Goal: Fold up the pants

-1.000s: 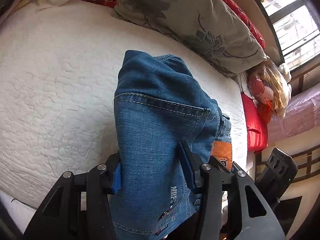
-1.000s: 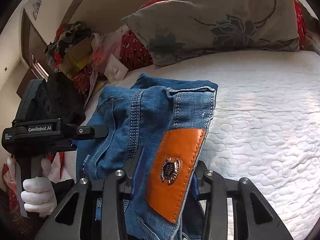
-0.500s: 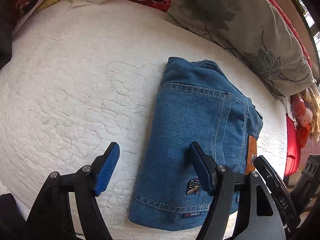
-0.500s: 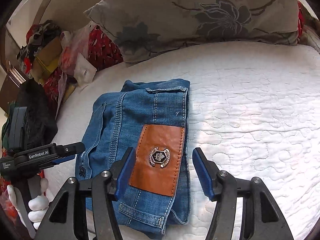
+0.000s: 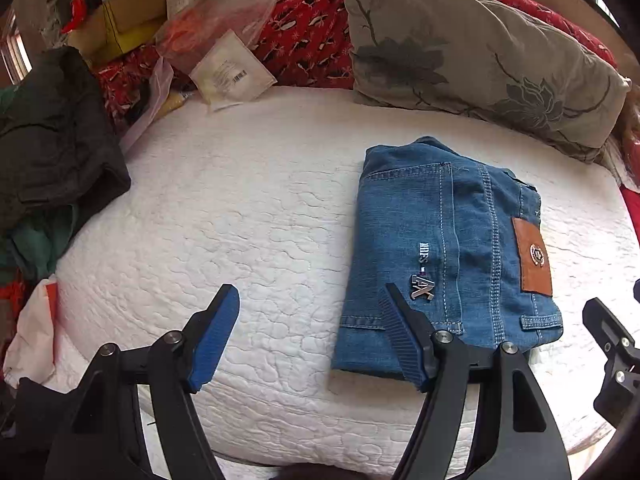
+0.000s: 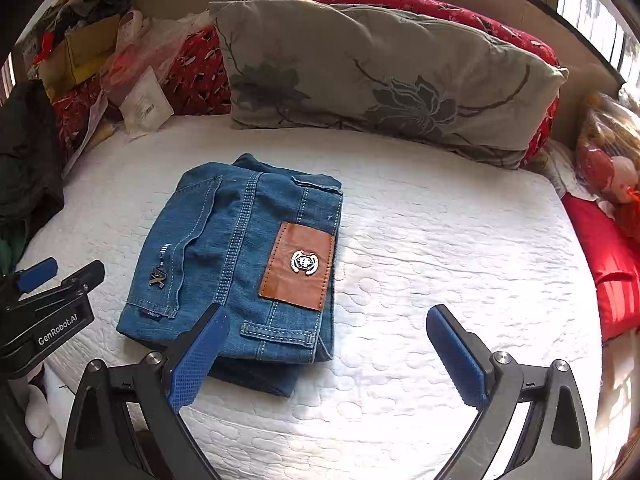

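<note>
The blue jeans [image 5: 448, 248] lie folded into a compact rectangle on the white quilted bed [image 5: 248, 208], with an orange leather patch on top. They also show in the right wrist view [image 6: 236, 256]. My left gripper [image 5: 310, 336] is open and empty, just in front of the jeans' near left corner. My right gripper [image 6: 328, 360] is open and empty, in front of the jeans' near right corner. The left gripper also shows at the left edge of the right wrist view [image 6: 56, 280].
A grey floral pillow [image 6: 376, 76] lies along the back of the bed over a red patterned cushion [image 5: 308, 36]. Dark clothes [image 5: 52, 136], bags and a cardboard box [image 5: 120, 20] are piled at the left. A red cushion [image 6: 612, 256] sits at the right.
Both grippers have let go of the jeans, opened wide and drawn back. The folded jeans now lie flat on the bed instead of hanging in the jaws.
</note>
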### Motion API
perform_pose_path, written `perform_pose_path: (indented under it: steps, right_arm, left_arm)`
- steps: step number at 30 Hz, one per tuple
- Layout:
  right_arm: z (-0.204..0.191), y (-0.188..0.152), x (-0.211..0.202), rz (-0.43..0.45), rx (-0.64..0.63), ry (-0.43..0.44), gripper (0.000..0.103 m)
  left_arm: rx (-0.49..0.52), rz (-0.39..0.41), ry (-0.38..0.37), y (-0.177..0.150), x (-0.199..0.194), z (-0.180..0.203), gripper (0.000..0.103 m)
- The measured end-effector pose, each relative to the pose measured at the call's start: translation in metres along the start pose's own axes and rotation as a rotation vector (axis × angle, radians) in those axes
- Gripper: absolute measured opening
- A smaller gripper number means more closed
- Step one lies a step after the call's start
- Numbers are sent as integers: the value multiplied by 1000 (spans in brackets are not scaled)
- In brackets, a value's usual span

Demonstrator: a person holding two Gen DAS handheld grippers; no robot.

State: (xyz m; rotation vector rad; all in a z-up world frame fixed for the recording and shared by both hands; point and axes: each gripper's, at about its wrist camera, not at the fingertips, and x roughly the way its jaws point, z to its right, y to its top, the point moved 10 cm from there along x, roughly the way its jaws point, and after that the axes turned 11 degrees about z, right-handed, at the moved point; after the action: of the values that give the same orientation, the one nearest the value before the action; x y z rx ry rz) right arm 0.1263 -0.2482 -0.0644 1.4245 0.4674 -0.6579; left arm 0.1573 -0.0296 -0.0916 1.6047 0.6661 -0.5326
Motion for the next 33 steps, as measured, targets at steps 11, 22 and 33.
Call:
perform_pose_path:
  steps: [11,22,33]
  right_arm:
    - [13,-4,-65,121,-65,-98,100]
    - [27,-49,-82,101,123,48,100]
    - [35,-64,-89,98,115,24,100]
  left_arm:
    - [-26,15,9,-22,-41,-22,72]
    - [-85,-50,-74,-63,-61,-11,72]
    - [-59,8,-103,-63,-80,14,72]
